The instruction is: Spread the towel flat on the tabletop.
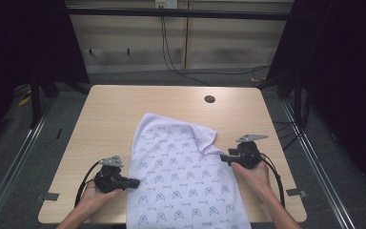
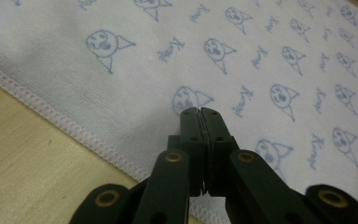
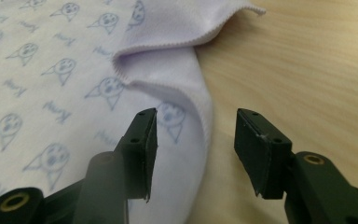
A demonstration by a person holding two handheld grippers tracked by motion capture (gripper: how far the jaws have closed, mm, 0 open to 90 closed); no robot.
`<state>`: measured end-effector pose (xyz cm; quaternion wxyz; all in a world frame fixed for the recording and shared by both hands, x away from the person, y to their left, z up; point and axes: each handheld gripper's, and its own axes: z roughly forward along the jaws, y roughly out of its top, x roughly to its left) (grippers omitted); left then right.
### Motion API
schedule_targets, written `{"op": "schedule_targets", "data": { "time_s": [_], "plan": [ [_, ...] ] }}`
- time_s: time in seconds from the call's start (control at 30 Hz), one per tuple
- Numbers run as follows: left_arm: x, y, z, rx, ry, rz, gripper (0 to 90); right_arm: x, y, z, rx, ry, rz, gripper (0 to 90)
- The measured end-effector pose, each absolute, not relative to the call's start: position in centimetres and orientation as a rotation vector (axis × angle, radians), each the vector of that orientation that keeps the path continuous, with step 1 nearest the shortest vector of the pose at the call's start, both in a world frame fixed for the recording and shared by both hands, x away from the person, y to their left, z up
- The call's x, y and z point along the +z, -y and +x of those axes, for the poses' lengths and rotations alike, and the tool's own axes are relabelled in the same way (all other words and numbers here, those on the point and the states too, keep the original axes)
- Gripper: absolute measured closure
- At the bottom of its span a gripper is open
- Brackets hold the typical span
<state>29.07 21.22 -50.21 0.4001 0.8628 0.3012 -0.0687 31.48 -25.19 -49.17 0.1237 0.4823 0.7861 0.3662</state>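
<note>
Both tongs are at the cloth [image 1: 183,176], one on each side, and neither has hold of it. On the left, the left tongs [image 1: 136,182] point inward over the cloth's near left hem, and the left gripper view shows their jaws pressed flat against each other with nothing between them, hovering just above the printed fabric inside the stitched edge. On the right, the right tongs [image 3: 193,149] stand open at a fair gap (wide enough to take a fold of fabric), with the cloth's right hem running up between the jaws but no pad pressing on it. The cloth itself, white with a small blue printed pattern, lies on the wooden table [image 1: 109,114], mostly spread flat, its near end running to the table's near edge in the high view. Its far right corner [image 1: 208,136] is turned over on itself and rumpled, which the right gripper view shows as a raised, curling flap [image 3: 168,70] just ahead of the open jaws. I judge the work, whether smoothing or folding, to be at an early stage: the cloth is laid out but no tidy fold is made, and the turned corner has yet to be gripped and drawn out or laid over. A firm hold on both edges comes first.
</note>
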Motion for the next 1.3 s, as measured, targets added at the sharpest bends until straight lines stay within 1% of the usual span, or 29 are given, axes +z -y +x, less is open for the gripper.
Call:
{"op": "schedule_targets", "data": {
  "time_s": [0.07, 0.1, 0.13, 0.2, 0.23, 0.27, 0.4, 0.5, 0.57, 0.6, 0.77, 0.83, 0.87, 0.9, 0.97, 1.0, 1.07, 1.17, 1.27, 1.3],
  "plan": [
    [-50.3, -21.2, 29.2, -0.176, -0.764, 2.175, 87.6, -49.4, 24.7, 32.5, 1.06, -2.296, 1.397, 51.4],
    [-50.3, -21.1, 29.3, -0.171, -0.767, 2.169, 87.2, -49.5, 24.5, 32.9, 1.066, -2.304, 1.388, 55.8],
    [-50.3, -21.1, 29.4, -0.173, -0.772, 2.163, 86.7, -49.6, 24.4, 33.1, 1.077, -2.304, 1.384, 67.8],
    [-50.4, -21.1, 29.6, -0.167, -0.777, 2.154, 85.3, -49.8, 24.3, 33.1, 1.036, -2.295, 1.369, 83.8],
    [-50.4, -21.0, 29.7, -0.166, -0.778, 2.153, 84.5, -49.8, 24.5, 33.0, 1.042, -2.292, 1.374, 88.0],
    [-50.4, -20.9, 29.8, -0.161, -0.776, 2.152, 84.4, -49.8, 24.9, 32.9, 1.055, -2.276, 1.398, 88.4],
    [-50.4, -20.5, 29.9, -0.161, -0.774, 2.155, 83.3, -49.6, 27.7, 32.0, 1.105, -2.225, 1.503, 87.6],
    [-50.4, -20.2, 29.9, -0.172, -0.762, 2.159, 83.2, -50.0, 29.4, 30.5, 1.049, -2.228, 1.562, 85.8],
    [-50.3, -20.0, 29.6, -0.208, -0.749, 2.167, 83.2, -50.0, 30.1, 29.4, 1.062, -2.24, 1.56, 88.8],
    [-50.3, -19.8, 29.2, -0.222, -0.728, 2.182, 83.2, -49.9, 30.3, 28.8, 1.063, -2.235, 1.549, 90.0],
    [-50.0, -19.6, 26.1, -0.295, -0.657, 2.234, 87.6, -49.4, 31.0, 25.1, 1.083, -2.284, 1.527, 90.0],
    [-50.0, -19.7, 24.8, -0.333, -0.614, 2.252, 88.0, -49.2, 30.9, 24.0, 1.1, -2.302, 1.515, 90.0],
    [-49.9, -19.7, 24.4, -0.346, -0.604, 2.252, 87.6, -49.0, 30.8, 23.7, 1.132, -2.299, 1.496, 88.4],
    [-49.8, -19.8, 24.3, -0.336, -0.599, 2.247, 84.9, -48.6, 30.8, 23.7, 1.168, -2.282, 1.488, 84.5],
    [-49.5, -19.9, 24.9, -0.302, -0.618, 2.22, 78.8, -48.0, 30.4, 24.7, 1.197, -2.257, 1.45, 79.7],
    [-49.3, -19.9, 25.5, -0.269, -0.637, 2.205, 78.1, -47.9, 30.1, 25.3, 1.201, -2.25, 1.443, 76.7],
    [-48.9, -20.2, 27.5, -0.216, -0.696, 2.157, 77.9, -47.5, 29.5, 27.3, 1.2, -2.241, 1.427, 71.4],
    [-49.1, -20.2, 30.0, -0.158, -0.78, 2.118, 78.0, -47.2, 28.3, 31.4, 1.214, -2.226, 1.387, 67.7],
    [-50.2, -19.7, 31.8, -0.139, -0.829, 2.151, 77.6, -47.2, 27.2, 34.9, 1.237, -2.225, 1.39, 63.9],
    [-50.3, -19.7, 32.0, -0.15, -0.823, 2.134, 79.3, -47.4, 26.9, 35.7, 1.24, -2.229, 1.388, 62.3]
  ]
}}
